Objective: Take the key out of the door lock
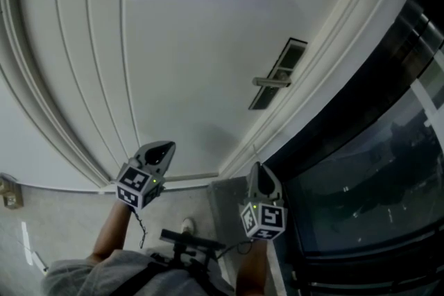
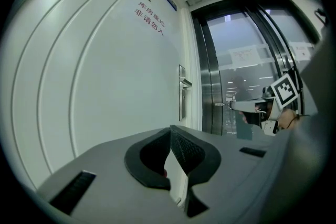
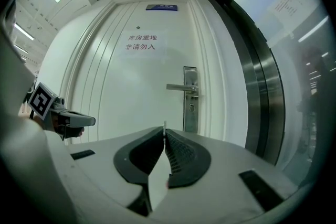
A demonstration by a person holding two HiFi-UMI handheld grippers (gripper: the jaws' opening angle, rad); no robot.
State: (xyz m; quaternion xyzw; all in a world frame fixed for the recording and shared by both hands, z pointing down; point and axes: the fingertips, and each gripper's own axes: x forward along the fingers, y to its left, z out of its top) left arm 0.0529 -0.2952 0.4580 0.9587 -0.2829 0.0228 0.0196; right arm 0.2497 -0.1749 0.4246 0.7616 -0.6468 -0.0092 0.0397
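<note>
Your left gripper is at the left, level, pointed at the white door. Its jaws are clenched tip to tip with nothing between them. It looks parked out of the way, since this job likely needs one hand.

Your right gripper is level too and faces the door, well short of it. Its jaws are pinched together, and a thin pale sliver pokes out at the tips. Best guess is that's the key, held edge-on so it looks like a line, but you can't confirm it from here.

Further right on the door is the handle on its lock plate, with the keyhole just under the handle. It's too small to say whether a key sits in it. If the sliver is the key, the pull is done and you're backed off. If not, go to the keyhole.
</note>
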